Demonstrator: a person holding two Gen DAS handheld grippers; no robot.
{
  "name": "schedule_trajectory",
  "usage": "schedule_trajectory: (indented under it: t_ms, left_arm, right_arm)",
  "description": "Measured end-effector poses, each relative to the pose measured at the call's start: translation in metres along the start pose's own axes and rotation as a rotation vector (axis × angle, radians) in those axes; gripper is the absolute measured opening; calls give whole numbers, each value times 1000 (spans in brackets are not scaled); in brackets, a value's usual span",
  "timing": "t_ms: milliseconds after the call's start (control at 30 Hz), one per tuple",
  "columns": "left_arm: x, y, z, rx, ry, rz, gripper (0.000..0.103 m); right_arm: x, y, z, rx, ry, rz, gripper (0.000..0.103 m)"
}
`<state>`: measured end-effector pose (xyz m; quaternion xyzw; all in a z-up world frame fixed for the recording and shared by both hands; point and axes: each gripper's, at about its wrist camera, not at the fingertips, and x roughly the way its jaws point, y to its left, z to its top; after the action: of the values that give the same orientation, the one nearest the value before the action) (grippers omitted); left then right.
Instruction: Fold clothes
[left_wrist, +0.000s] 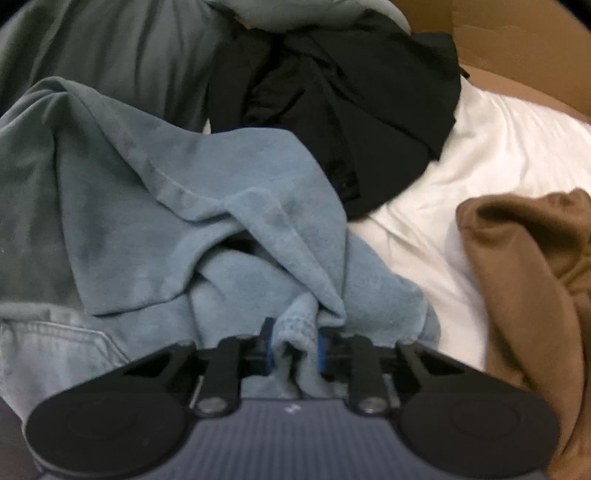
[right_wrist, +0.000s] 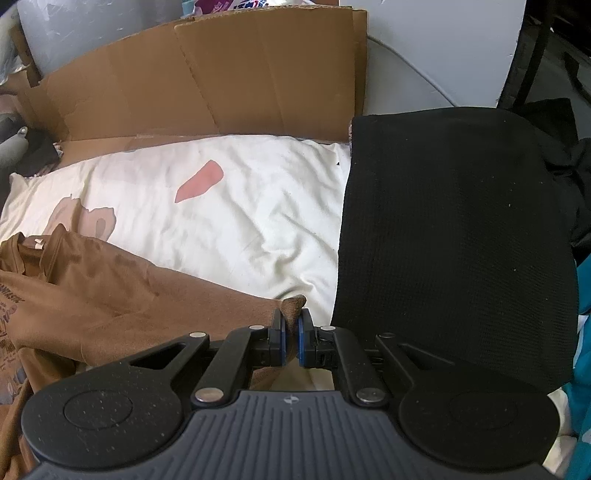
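In the left wrist view a crumpled blue-grey garment lies heaped on the white sheet. My left gripper is shut on a bunched fold of it, cloth pinched between the blue pads. In the right wrist view a brown printed shirt spreads over the lower left of the white sheet. My right gripper is shut on a corner of that brown shirt, and the corner pokes up between the pads. The same brown shirt shows at the right edge of the left wrist view.
A black garment lies bunched behind the blue one, and pale denim at lower left. A folded black cloth lies to the right of the sheet. Flattened cardboard stands along the far edge. Teal fabric shows at far right.
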<state>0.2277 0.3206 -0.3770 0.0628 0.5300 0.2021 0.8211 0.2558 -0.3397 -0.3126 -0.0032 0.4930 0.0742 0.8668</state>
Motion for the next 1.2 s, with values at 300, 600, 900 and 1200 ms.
schedule_trajectory:
  t_ms: [300, 600, 900, 1200]
  left_arm:
    - [-13, 34, -10, 66, 16, 89, 14]
    - [-22, 79, -27, 141, 60, 176, 15]
    - [-47, 112, -27, 177, 78, 237, 14]
    - [2, 93, -61, 234, 132, 230, 13]
  right_arm:
    - [1, -3, -2, 4, 5, 5, 5]
    - [0, -3, -2, 7, -1, 9, 5]
    - [2, -4, -1, 9, 1, 11, 5]
    - [4, -3, -3, -1, 15, 16, 5]
